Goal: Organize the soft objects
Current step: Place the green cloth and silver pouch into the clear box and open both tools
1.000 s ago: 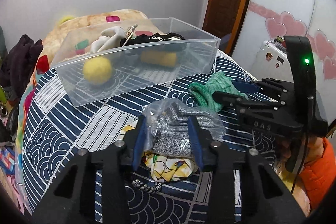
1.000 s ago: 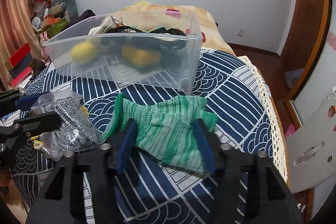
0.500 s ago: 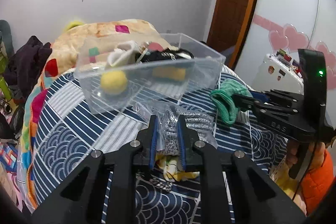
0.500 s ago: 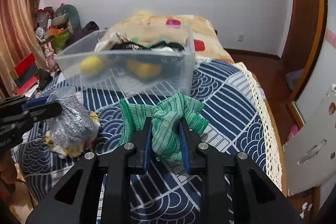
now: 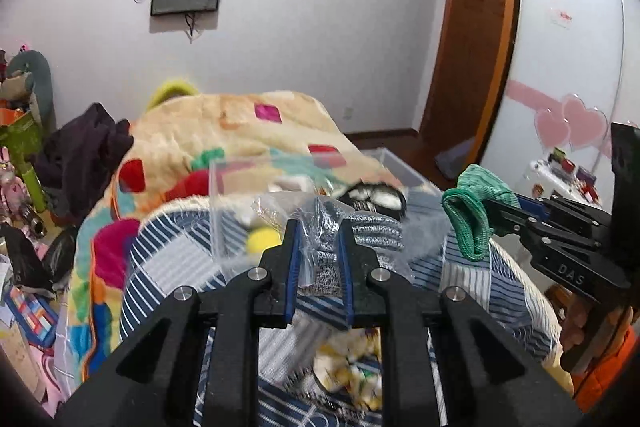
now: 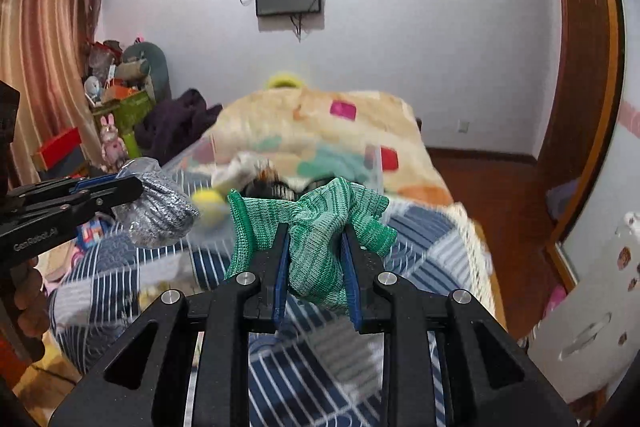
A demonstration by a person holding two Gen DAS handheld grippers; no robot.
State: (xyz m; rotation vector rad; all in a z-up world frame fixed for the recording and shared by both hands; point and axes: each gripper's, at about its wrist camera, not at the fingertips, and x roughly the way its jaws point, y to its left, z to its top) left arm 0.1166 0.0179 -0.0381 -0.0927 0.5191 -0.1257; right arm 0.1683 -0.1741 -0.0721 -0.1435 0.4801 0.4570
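The left hand-held gripper (image 5: 319, 259) pinches a crinkly clear plastic bag of grey marled knit fabric (image 5: 362, 233) between its blue pads, at the centre of the left wrist view. The bag's bulk juts forward and to the right beyond the fingertips, lifted clear of the bed's navy-and-white striped quilt (image 5: 168, 263). In the right wrist view the same bag shows at mid-left (image 6: 162, 213) as a rounded lump pointing right.

The right hand-held gripper (image 6: 314, 259) is clamped on a green ribbed knit cloth (image 6: 316, 227), soft and rumpled, at the centre of that frame. The cloth is bunched between the pads, its ribbed cuff drooping lower left and a loose fold spreading to the right. In the left wrist view it hangs at right of centre (image 5: 472, 215), cuff downward.

Beyond both, blurred, stands a clear rigid plastic bin (image 5: 218, 203) holding a fuzzy yellow ball (image 5: 262, 241) and dark items too smeared to make out.
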